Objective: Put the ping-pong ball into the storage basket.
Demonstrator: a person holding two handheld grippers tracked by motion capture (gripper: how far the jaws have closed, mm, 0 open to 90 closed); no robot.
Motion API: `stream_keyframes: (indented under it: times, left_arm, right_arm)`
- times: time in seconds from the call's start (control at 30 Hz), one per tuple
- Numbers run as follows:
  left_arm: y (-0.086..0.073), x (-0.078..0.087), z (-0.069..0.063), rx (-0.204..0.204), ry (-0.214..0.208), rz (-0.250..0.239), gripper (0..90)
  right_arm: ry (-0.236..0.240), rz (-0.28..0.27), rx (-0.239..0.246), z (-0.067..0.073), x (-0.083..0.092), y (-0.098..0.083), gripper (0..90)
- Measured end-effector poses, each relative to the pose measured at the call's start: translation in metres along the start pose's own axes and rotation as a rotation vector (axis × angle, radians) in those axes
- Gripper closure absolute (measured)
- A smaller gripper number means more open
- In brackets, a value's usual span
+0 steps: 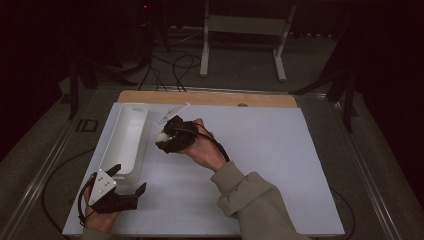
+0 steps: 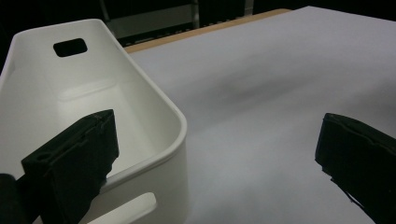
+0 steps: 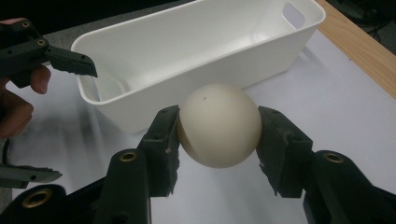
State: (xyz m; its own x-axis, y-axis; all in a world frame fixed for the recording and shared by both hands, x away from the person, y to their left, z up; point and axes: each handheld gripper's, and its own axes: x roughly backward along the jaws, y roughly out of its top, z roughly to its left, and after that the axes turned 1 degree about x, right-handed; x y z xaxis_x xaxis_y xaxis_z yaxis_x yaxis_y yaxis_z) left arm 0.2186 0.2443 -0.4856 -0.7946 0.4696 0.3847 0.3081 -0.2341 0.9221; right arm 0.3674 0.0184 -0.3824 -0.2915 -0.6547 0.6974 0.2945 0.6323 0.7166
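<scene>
Here, the smooth white plastic bin (image 3: pixel 196 51) is sitting on the matte table (image 1: pixel 260 165); the left gripper (image 2: pixel 215 163) is gaping wide at its rim, holding nothing. Just beside the bin, the right gripper (image 3: pixel 218 135) is clamping a round, cream ball (image 3: pixel 218 125).

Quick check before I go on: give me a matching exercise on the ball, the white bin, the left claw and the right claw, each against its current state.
Things:
1. ball
2. white bin
3. left claw
4. right claw

States:
A. open, one jaw over the bin's near end
B. shut on the ball beside the bin
C. empty, standing on the white sheet
D. cream, held between two black jaws

Pairs: 1-D, 2-C, 3-A, 4-B
</scene>
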Motion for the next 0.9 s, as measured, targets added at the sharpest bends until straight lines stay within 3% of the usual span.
stream_keyframes:
  times: [0.9]
  left_arm:
    - [-0.0001,0.0008,0.0004,0.003,-0.002,0.001,0.0]
  right_arm:
    - [0.016,-0.025,0.003,0.0051,-0.0087,0.0089,50.8]
